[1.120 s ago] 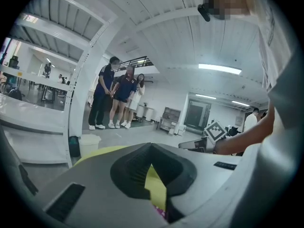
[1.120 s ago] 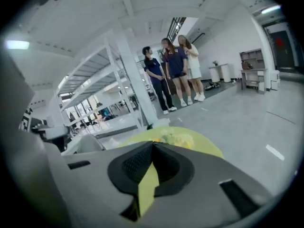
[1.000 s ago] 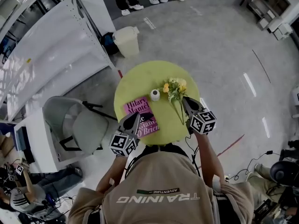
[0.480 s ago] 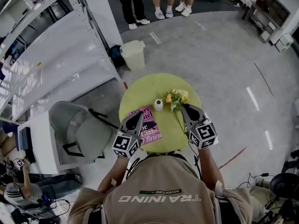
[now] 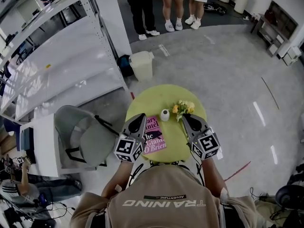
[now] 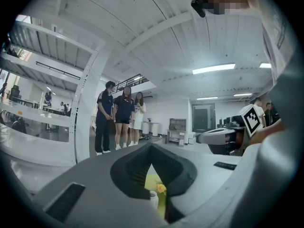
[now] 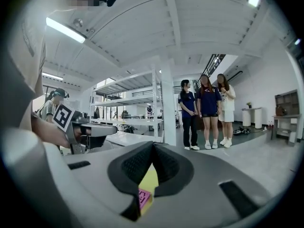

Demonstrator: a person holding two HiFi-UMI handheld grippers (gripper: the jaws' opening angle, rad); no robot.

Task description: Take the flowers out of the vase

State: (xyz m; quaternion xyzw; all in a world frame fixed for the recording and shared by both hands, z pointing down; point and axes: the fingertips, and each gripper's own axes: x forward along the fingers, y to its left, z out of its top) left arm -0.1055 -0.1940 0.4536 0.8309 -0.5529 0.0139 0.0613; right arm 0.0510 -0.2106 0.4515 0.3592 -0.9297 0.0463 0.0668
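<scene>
Flanking table (image 5: 145, 98) edges, left tongs (image 5: 139, 119), right tongs (image 5: 186, 119)

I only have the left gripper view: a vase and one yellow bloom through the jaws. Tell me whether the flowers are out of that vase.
Observer: Head view shows the flowers lying on the table right of the vase, apart from it.
Operator: Report the right gripper.
Observer: The right gripper is shut, nothing between its jaws.
Operator: Say what is near my left gripper.
Observer: Pink books lie on the table just right of the left gripper.
</scene>
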